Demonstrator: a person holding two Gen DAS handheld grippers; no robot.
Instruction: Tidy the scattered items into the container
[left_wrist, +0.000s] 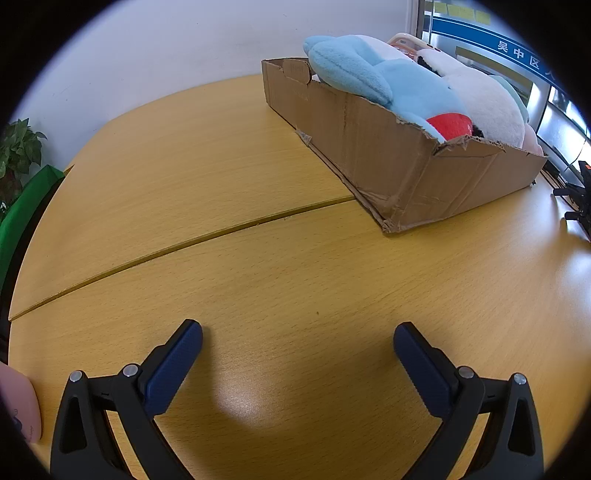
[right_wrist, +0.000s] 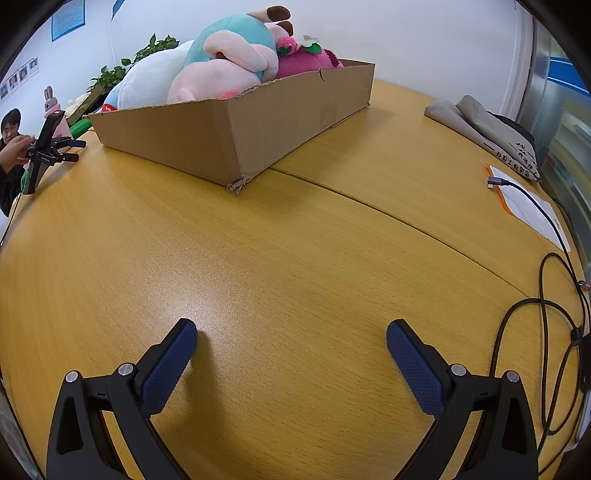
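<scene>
Both the left gripper (left_wrist: 297, 334) and the right gripper (right_wrist: 291, 331) stand wide with nothing between their jaws, over bare wooden table (right_wrist: 295, 266). Beyond them sits one cardboard box (right_wrist: 236, 136), heaped with plush toys (right_wrist: 221, 62) — blue, white, pink, magenta — overlapping too much to count. A pink object (left_wrist: 20, 406) is cut off at the left view's edge.

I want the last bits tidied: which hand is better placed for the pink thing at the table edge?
Left, likely: the pink thing lies right beside the open left gripper; the right gripper sees only cables nearby.
</scene>
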